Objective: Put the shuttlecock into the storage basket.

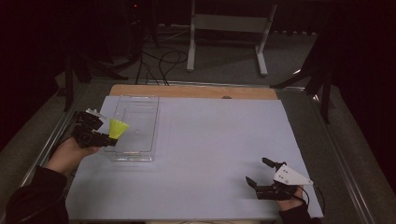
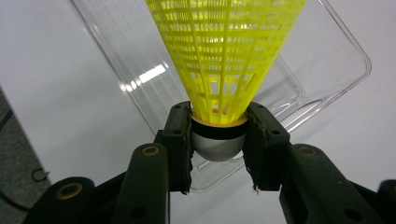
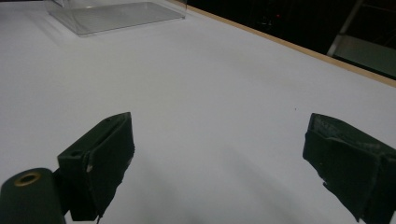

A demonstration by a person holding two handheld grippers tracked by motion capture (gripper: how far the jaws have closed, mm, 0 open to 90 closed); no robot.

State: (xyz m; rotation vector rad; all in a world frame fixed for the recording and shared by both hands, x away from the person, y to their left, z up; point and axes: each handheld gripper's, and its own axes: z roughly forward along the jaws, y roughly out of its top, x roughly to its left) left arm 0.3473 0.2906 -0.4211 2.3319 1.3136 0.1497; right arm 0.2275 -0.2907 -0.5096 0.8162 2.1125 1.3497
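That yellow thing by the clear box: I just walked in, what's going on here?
A person holds a gripper in each hand. The left gripper is shut on a yellow shuttlecock by its cap, holding it over the clear box. The right gripper is open, holding nothing, low over the white table.

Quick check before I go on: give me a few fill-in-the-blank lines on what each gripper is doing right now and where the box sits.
1. The left gripper is shut on the ____ end of the yellow shuttlecock.
2. The right gripper has its jaws ____, with nothing between them.
3. The clear plastic box lies nearest the person's ____ hand.
4. The shuttlecock's skirt points toward the ____.

Missing words: rounded cork (base); open; left; box
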